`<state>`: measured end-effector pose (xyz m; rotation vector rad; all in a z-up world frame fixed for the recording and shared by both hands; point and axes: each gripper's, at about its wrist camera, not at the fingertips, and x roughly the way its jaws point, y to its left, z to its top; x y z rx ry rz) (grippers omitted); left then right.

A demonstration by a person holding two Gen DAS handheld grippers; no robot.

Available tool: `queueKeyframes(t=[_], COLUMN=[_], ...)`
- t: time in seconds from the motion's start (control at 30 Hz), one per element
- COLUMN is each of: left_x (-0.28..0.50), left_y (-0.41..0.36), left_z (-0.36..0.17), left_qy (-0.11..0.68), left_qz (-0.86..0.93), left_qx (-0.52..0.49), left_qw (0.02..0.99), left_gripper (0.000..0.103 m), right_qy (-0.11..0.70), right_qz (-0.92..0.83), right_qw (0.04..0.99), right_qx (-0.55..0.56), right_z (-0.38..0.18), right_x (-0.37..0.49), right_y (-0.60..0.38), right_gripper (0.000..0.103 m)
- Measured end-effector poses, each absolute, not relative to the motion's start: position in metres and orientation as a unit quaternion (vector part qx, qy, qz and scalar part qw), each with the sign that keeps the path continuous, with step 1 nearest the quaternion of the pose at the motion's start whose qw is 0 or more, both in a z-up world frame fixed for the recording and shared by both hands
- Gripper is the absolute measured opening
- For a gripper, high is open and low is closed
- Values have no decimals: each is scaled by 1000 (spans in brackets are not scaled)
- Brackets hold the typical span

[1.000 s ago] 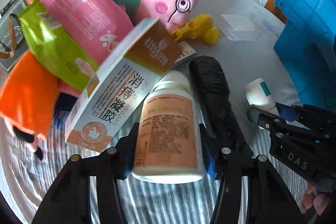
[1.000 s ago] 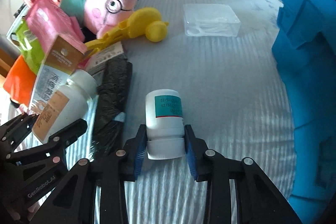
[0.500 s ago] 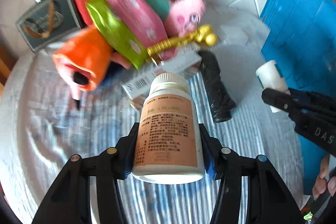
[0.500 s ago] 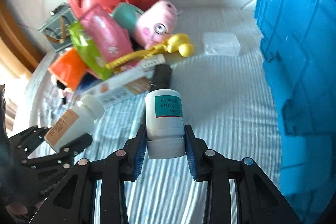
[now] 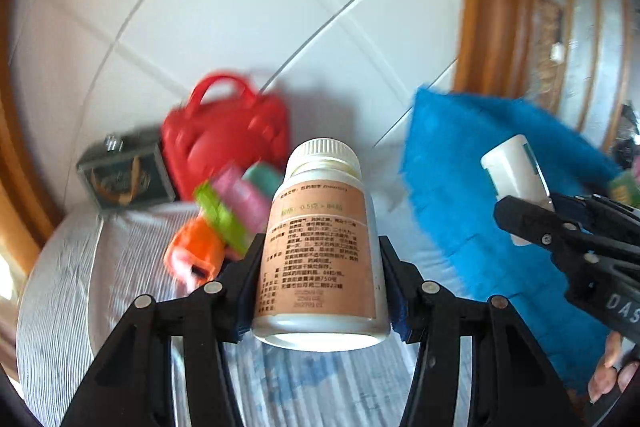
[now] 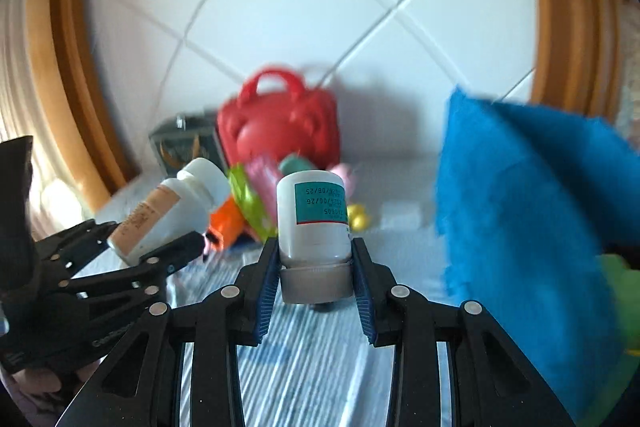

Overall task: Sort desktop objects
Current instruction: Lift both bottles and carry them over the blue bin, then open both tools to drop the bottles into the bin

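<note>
My left gripper [image 5: 320, 291] is shut on a white pill bottle with a tan label [image 5: 320, 247], held high above the striped table, cap pointing away. It also shows in the right wrist view [image 6: 168, 215]. My right gripper [image 6: 316, 267] is shut on a small white bottle with a teal label [image 6: 314, 223], held cap-down; it also shows in the left wrist view [image 5: 516, 175]. The pile of toys and packets [image 5: 224, 211] lies far below, beside a red toy bag [image 5: 228, 143].
A blue crate [image 5: 480, 211] stands at the right, also in the right wrist view [image 6: 528, 211]. A dark framed box [image 5: 124, 175] sits left of the red bag. A yellow toy [image 6: 358, 219] and a clear plastic box [image 6: 400, 215] lie near the crate. A tiled wall stands behind.
Both grippers have lifted up and back with their bottles; the pile and the crate now look smaller and farther away, and the wall fills the upper view.
</note>
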<state>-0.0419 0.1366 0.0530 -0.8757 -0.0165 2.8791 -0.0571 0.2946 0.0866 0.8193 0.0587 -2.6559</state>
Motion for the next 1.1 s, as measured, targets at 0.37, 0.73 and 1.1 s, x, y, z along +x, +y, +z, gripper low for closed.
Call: queueKeyframes(t=[0.37,0.73,1.1], left_x=[32,72,64], left_y=[285,467,511], left_z=[123,128,100], left_qy=[-6,73,95], left_qz=[966,933,913], left_qx=[-189,-210,-287], left_qw=[176,284,275], left_gripper=[52,52,52], right_qy=[23,-2,-18], right_qz=[-978,-976,-968], right_qw=[80,-34,-29], right_qx=[189,213,250], right_z=[152,141,114], right_x=[32,51,49], right_y=[450,611,662], right_gripper=[34,34,34])
